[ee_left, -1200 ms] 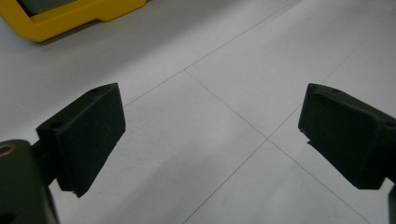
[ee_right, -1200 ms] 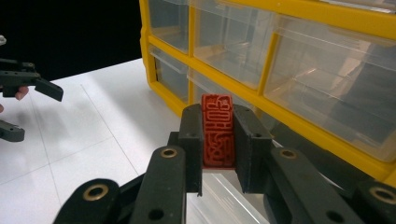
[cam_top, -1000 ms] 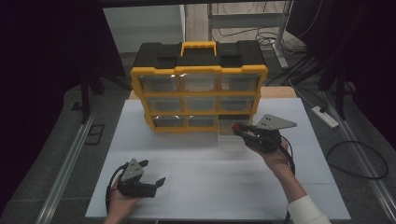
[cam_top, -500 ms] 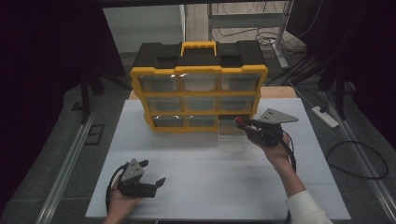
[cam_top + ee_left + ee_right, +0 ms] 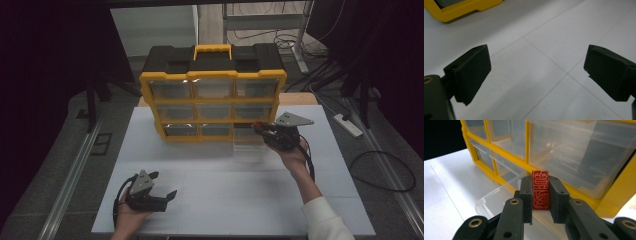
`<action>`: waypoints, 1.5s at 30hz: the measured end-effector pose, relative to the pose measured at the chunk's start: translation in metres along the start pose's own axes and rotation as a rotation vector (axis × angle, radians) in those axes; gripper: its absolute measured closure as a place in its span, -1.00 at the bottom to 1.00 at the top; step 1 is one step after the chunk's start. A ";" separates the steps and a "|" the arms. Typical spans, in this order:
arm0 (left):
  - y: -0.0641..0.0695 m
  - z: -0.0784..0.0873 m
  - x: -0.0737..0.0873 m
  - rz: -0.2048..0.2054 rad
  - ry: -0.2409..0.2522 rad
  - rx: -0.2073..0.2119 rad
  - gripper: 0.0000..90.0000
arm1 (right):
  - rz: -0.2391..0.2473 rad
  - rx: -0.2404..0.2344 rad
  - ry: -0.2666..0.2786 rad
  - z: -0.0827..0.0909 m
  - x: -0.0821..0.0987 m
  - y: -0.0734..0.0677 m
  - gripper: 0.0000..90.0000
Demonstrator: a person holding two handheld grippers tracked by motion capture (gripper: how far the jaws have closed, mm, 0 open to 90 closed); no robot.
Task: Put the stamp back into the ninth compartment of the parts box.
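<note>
A yellow and black drawer organiser point(image 5: 212, 95) with clear drawers stands upright at the back of the white table point(image 5: 235, 195). Its bottom right drawer point(image 5: 248, 137) is pulled out. My right gripper point(image 5: 260, 129) hovers just above that open drawer point(image 5: 499, 200), shut on a red carved stamp block point(image 5: 540, 190). The stamp's relief face points at the camera in the right gripper view. My left gripper point(image 5: 167, 186) rests low near the table's front left, open, with nothing between its pads point(image 5: 469, 72).
A corner of the yellow organiser point(image 5: 461, 8) shows at the top left of the left gripper view. Metal rails run along both sides of the table. A power strip point(image 5: 348, 125) and cables lie on the floor at right.
My right gripper has carried the red stamp up and forward, toward the pulled-out bottom right drawer. The left gripper has stayed put.
</note>
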State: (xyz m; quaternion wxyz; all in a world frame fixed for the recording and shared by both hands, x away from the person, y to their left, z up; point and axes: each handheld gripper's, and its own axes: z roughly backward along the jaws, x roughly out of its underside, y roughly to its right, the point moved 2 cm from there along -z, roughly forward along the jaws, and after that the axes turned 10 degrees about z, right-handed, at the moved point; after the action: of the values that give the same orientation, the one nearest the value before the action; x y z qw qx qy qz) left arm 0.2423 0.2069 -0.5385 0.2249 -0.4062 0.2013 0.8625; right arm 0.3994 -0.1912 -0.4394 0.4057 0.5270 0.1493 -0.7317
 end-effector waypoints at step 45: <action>0.000 0.000 0.000 -0.002 0.003 0.004 -0.83 | -0.005 -0.012 -0.019 -0.005 0.006 -0.003 -0.32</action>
State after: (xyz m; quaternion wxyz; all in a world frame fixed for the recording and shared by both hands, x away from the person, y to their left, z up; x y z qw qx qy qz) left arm 0.2422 0.2071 -0.5382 0.2262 -0.4072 0.2029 0.8613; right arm 0.3995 -0.1888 -0.4475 0.4085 0.5170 0.1512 -0.7369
